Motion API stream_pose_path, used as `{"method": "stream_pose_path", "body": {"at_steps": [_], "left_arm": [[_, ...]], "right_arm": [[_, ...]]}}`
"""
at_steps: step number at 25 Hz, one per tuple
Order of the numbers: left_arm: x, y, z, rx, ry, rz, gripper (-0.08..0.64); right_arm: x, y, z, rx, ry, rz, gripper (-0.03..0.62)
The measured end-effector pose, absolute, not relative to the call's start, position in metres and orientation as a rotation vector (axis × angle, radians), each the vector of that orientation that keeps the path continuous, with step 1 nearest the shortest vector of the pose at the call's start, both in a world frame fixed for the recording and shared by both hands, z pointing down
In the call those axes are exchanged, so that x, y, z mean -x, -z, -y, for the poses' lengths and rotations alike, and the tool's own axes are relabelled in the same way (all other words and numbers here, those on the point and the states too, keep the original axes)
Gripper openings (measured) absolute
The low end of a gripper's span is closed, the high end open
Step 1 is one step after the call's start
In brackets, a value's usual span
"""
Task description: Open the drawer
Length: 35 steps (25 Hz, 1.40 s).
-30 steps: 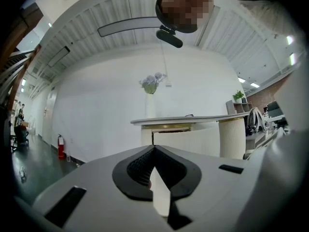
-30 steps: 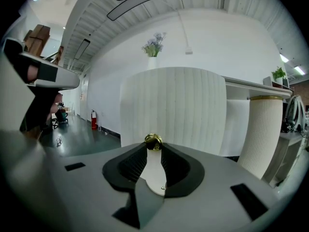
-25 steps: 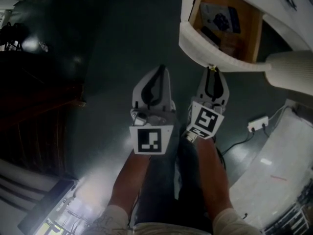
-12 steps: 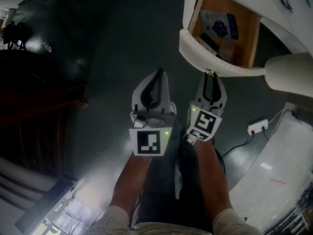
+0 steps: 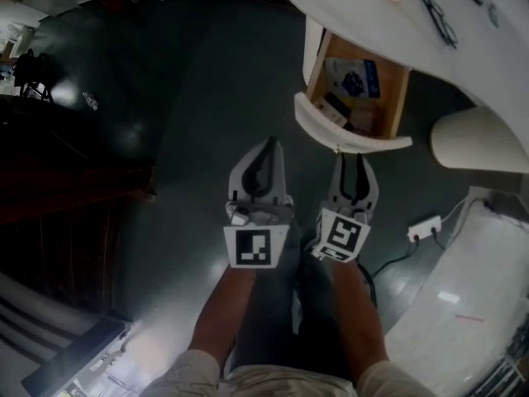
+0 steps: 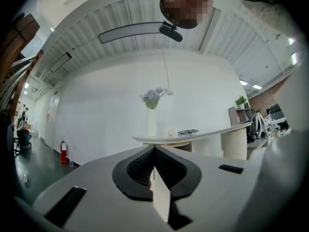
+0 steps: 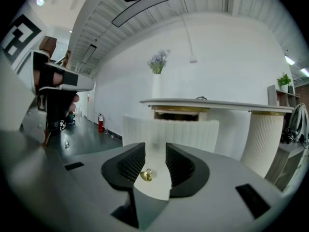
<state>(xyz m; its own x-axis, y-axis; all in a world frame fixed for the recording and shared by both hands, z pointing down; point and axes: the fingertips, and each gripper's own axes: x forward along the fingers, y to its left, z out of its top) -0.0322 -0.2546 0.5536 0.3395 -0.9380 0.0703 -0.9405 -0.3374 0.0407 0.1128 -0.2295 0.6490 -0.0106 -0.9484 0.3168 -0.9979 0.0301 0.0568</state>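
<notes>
The white-fronted drawer [image 5: 347, 131] stands pulled out from under the white table [image 5: 372, 7], its wooden inside holding a few small items. My right gripper [image 5: 354, 157] sits just in front of the drawer front. In the right gripper view its jaws [image 7: 155, 159] are opening, and the small brass knob [image 7: 146, 175] lies in the gap without either pad pressing on it. My left gripper [image 5: 268, 143] hangs beside it to the left, apart from the drawer. In the left gripper view my left gripper [image 6: 154, 154] is shut with nothing in it.
A ribbed white pedestal [image 5: 479, 139] stands right of the drawer. A power strip [image 5: 421, 228] with its cable lies on the dark floor by a white sheet [image 5: 471, 296]. Dark wooden furniture [image 5: 66, 188] fills the left. Glasses [image 5: 436, 19] and a vase [image 7: 157, 88] rest on the table.
Both grippers have risen together. In the head view the open drawer now looks smaller and higher in the picture, and more of the table top shows.
</notes>
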Motion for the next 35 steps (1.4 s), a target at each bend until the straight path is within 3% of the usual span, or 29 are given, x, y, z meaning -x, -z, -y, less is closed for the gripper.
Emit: {"method": "stream_pose_path", "body": {"at_steps": [17,26,35], "left_arm": [[0.016,-0.352,0.227,-2.588,0.070,1.725,0.002],[0.000,-0.281,0.222,-2.696,0.015,1.699,0.002],[-0.001,-0.243,0.226,-2.691,0.137,1.706,0.002]], "right_arm": [[-0.147,-0.362,0.201,-2.117,0.033,2.217,0.118],[-0.148,-0.263,0.182,-2.018,0.192,2.292,0.119],[-0.143,-0.222,0.187,-1.984,0.296,2.340,0.104]]}}
